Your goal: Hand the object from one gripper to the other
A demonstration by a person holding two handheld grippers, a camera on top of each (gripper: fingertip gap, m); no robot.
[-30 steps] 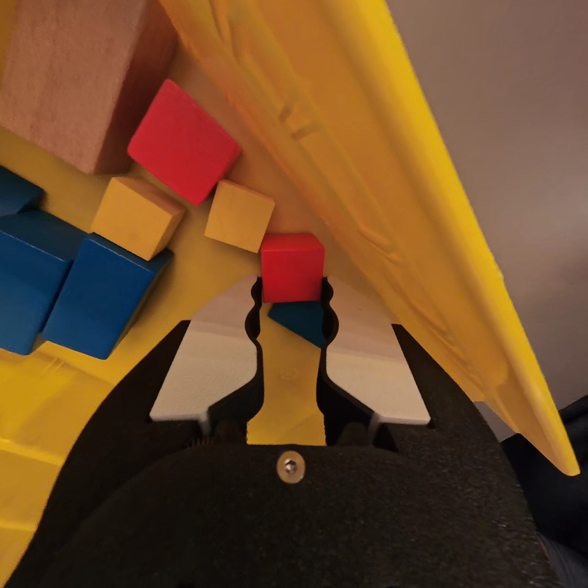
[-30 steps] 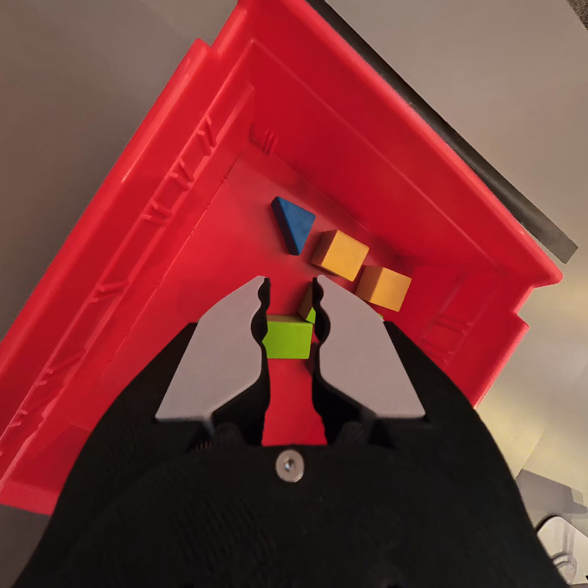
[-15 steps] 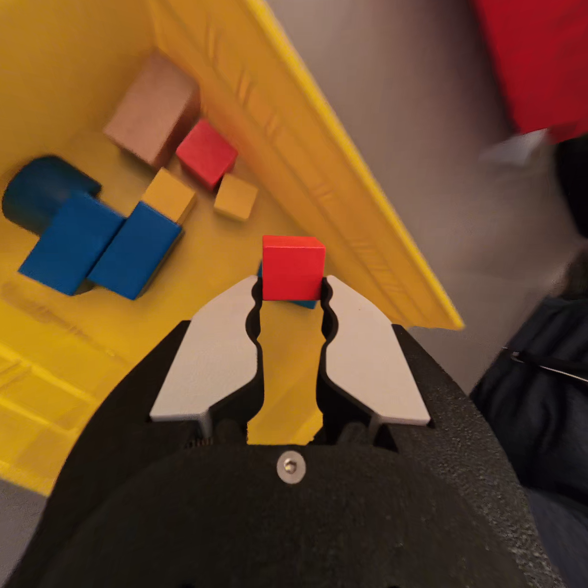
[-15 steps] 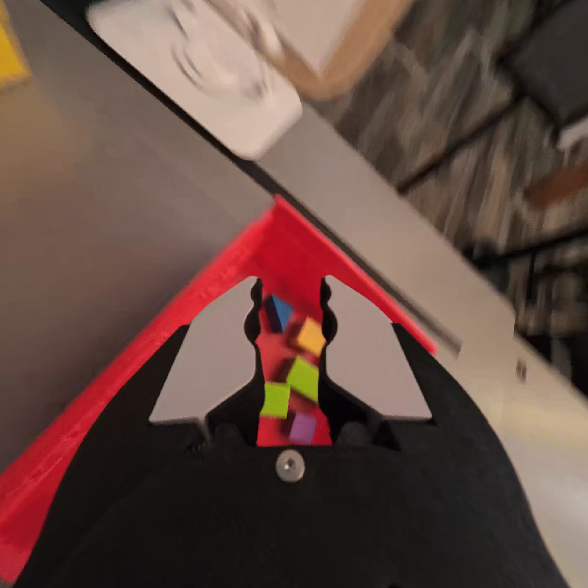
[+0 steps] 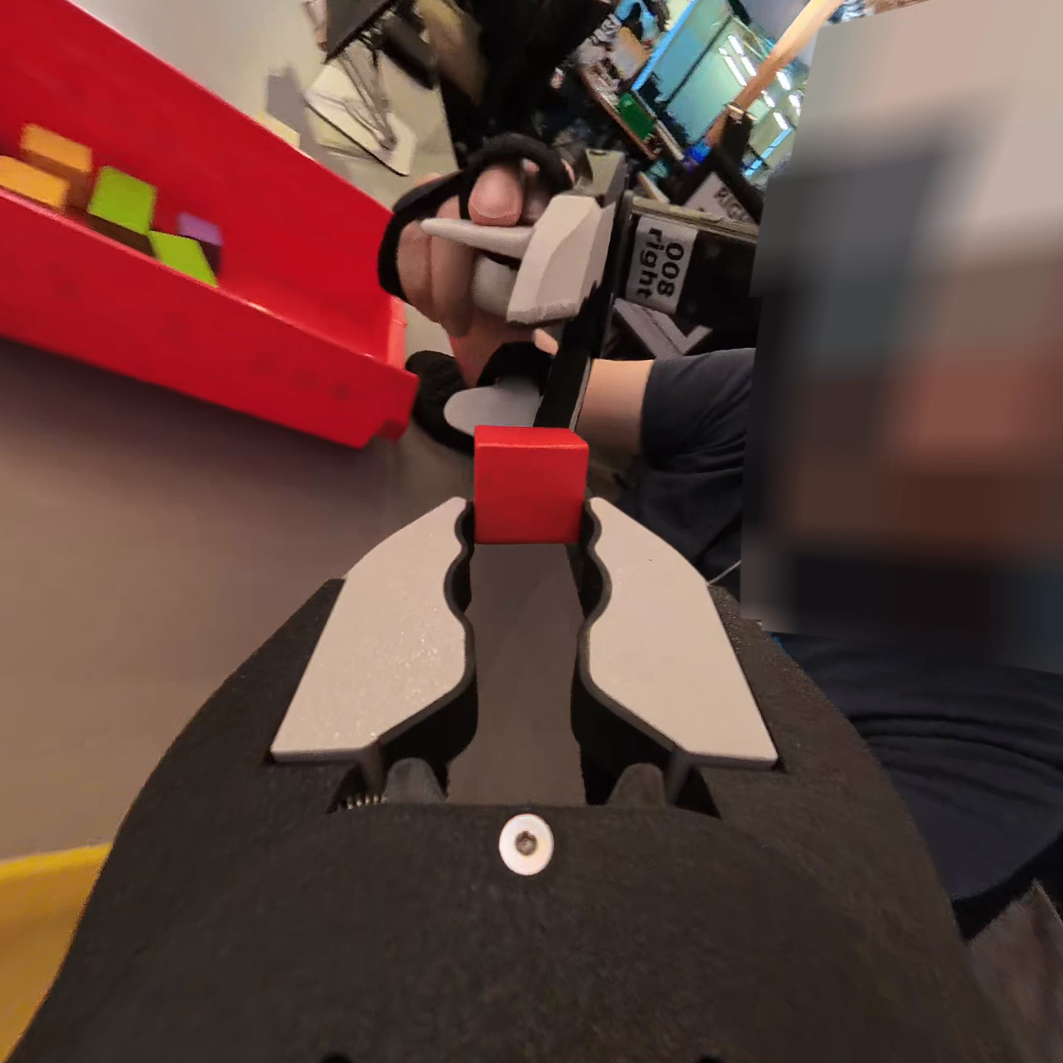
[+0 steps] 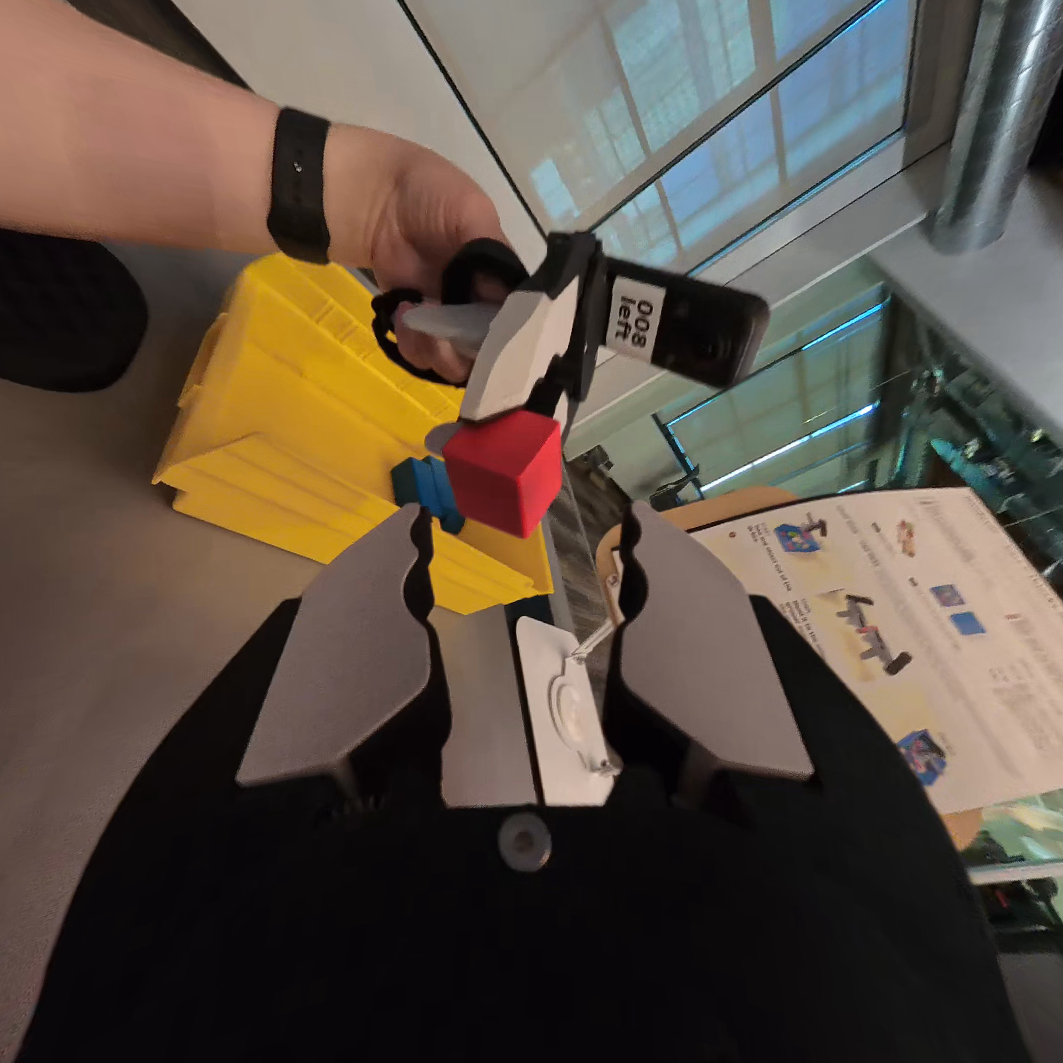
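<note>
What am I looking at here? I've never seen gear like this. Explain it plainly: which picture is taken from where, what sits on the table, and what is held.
There is no robot. A person holds a two-fingered tool in each hand, and each tool carries a camera looking forward along its fingers.

The left picture comes from the left hand-held gripper, which pinches a red cube. Beyond it are a red bin holding small colored blocks, and the person's other hand with its tool.

The right picture comes from the right hand-held gripper, open and empty, pointed at that same cube. Behind are a yellow bin with blue blocks on the grey table, and a printed sheet.
</note>
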